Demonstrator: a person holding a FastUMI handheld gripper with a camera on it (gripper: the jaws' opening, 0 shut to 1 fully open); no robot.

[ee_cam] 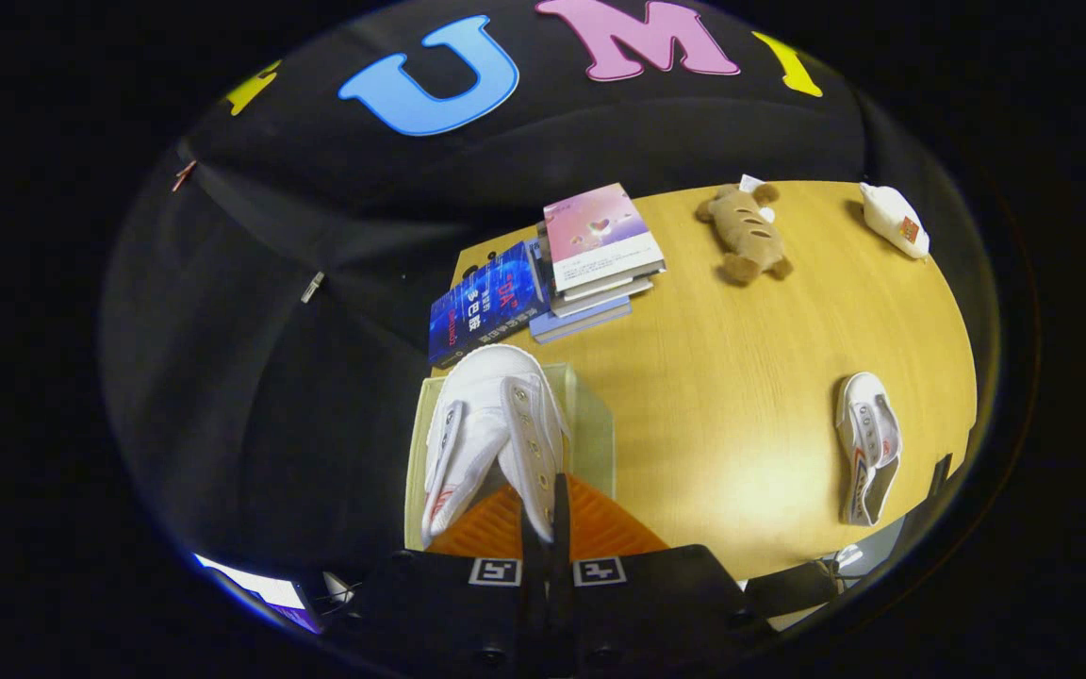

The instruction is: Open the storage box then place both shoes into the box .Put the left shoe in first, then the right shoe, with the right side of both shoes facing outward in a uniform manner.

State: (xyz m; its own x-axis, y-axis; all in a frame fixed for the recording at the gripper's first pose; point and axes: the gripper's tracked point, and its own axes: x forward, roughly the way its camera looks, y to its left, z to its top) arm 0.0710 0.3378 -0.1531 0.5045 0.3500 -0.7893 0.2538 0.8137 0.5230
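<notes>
Clear plastic storage box with an orange base just ahead of the gripper, fingers apparently pinching a white canvas shoe over it, stacked books beyond, bare wooden table rightward, second shoe near its edge.

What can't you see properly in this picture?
- Gripper view: the clear plastic storage box sits mostly behind the white canvas shoe held in the gripper, jaws closed on its side.
- The second white canvas shoe is too small to tell left from right.
</notes>
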